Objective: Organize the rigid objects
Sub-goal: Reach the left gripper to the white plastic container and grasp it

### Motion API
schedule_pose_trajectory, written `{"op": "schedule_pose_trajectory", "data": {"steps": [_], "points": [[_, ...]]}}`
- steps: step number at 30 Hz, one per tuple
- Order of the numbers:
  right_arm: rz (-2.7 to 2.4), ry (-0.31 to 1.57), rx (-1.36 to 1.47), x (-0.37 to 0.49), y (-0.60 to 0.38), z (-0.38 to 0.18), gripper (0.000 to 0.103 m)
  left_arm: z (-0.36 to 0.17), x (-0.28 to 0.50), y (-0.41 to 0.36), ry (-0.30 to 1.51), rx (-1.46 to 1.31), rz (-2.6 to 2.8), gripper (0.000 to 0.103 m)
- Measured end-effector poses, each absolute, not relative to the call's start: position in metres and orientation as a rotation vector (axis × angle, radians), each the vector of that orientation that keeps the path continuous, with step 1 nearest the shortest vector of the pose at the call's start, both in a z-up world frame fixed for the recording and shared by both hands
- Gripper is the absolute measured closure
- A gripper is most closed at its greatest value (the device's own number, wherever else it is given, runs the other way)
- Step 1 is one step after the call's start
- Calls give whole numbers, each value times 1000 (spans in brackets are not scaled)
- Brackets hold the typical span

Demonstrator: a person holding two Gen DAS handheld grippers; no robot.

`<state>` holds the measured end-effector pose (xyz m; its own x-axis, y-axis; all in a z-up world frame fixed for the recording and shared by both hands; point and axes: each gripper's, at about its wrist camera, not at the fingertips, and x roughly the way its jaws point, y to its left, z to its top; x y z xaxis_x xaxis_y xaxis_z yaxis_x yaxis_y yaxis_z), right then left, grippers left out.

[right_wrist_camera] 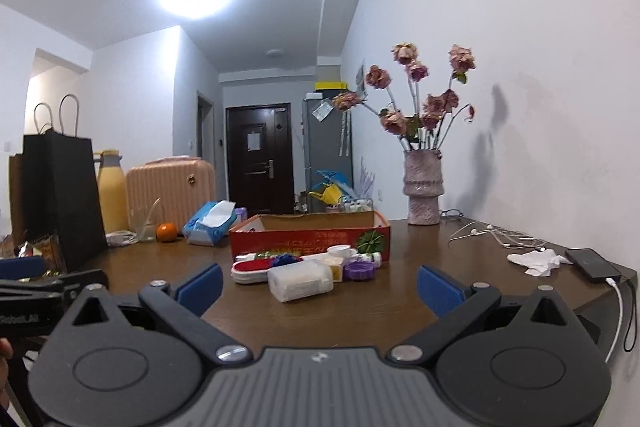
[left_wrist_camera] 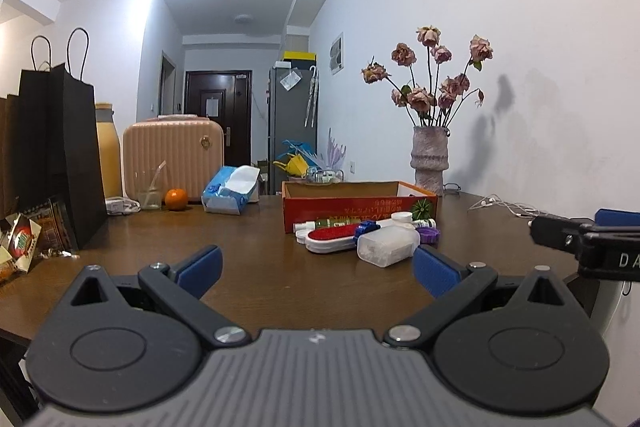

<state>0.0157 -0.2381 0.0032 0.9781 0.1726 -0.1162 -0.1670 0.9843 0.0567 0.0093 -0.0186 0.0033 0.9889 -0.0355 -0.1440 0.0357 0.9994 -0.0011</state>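
Both the left gripper (left_wrist_camera: 316, 269) and right gripper (right_wrist_camera: 318, 287) gape wide, empty. The translucent plastic box (right_wrist_camera: 300, 279) lies just beyond them, before the red cardboard box (right_wrist_camera: 308, 237), mid-table (right_wrist_camera: 440, 247).

The red cardboard box (left_wrist_camera: 356, 209) shows only its near wall and rim; what it holds is hidden, and its upside-down print is too small to read. Against that wall, a white bottle (right_wrist_camera: 362, 259) and a purple cap (right_wrist_camera: 359, 271) are partly covered by the translucent plastic case (right_wrist_camera: 300, 281). The left picture's edge cuts off the snack packets (left_wrist_camera: 18, 243) on the bench (left_wrist_camera: 260, 267). The right hand-held gripper (left_wrist_camera: 592, 247) is cut off at the left view's right edge, so its opening is unclear there.
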Motion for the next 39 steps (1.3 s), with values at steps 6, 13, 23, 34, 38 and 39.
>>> {"op": "schedule_pose_trajectory", "data": {"steps": [6,13,23,34,38,39], "points": [[157,250,104,37,-239,-11,0,-10,20,-18,159,-28,-35,0],[164,446,173,60,-244,-40,0,-30,53,-6,268,-142,-106,0],[230,517,153,138,-259,-43,1,-32,121,-20,379,20,-149,0],[354,475,160,307,-272,-15,42,-17,275,-35,517,-201,-223,3],[420,532,224,352,-268,-19,50,-23,309,-41,575,-291,-237,25],[423,544,225,360,-266,-22,57,-27,317,-42,604,-317,-238,33]]}}
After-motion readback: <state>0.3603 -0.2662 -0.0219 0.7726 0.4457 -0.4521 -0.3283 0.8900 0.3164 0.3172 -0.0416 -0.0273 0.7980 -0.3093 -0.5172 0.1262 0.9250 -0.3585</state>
